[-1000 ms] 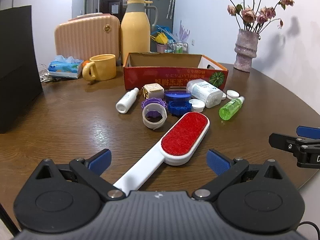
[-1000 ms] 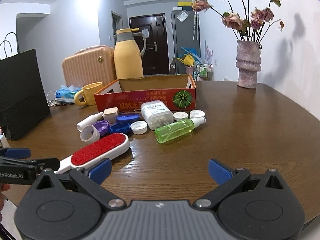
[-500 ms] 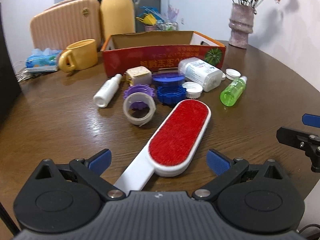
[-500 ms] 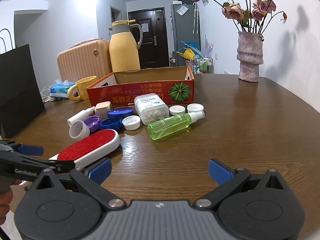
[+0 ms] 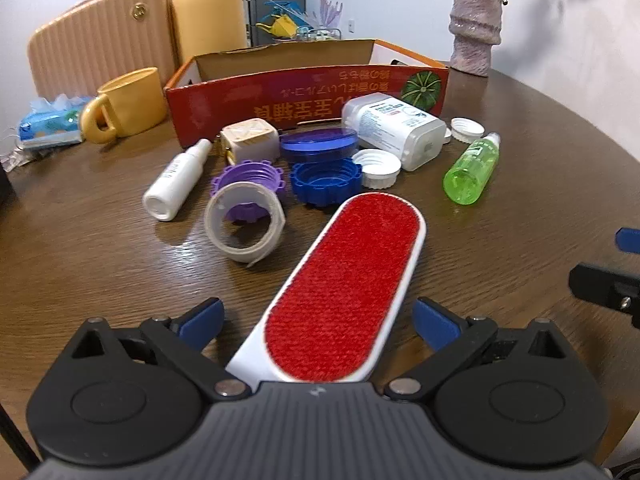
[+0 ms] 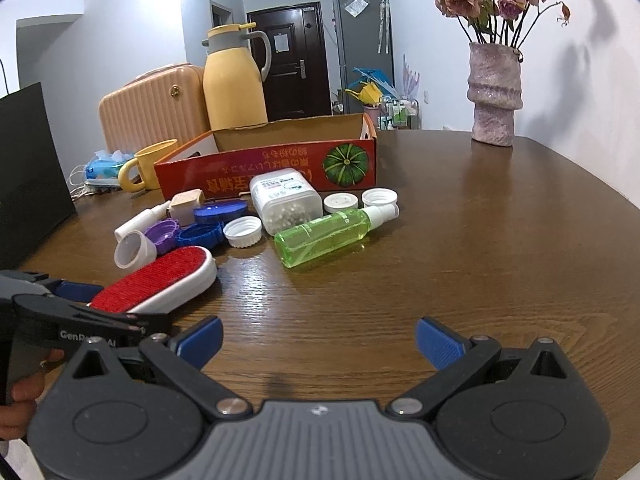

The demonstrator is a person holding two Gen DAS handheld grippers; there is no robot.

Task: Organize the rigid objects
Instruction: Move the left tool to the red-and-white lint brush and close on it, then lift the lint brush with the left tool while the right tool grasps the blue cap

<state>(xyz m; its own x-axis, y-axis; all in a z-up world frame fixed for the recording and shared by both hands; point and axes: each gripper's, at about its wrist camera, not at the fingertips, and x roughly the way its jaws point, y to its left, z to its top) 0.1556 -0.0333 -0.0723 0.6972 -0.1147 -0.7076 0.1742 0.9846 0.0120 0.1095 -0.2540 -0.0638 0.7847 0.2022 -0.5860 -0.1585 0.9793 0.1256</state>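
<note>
Lint brush [image 5: 348,280] is lying on the table [image 5: 500,208], red head pointing toward the box [image 5: 304,96], between the released left gripper [image 5: 316,320]. Right gripper [image 6: 318,338] is hovering released, empty. Three white caps [image 6: 242,231] are lying nearby.

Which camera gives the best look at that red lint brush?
The left wrist view: the lint brush fills the centre, lying between the open left gripper fingers. The right wrist view shows it small, partly hidden behind that gripper.
</note>
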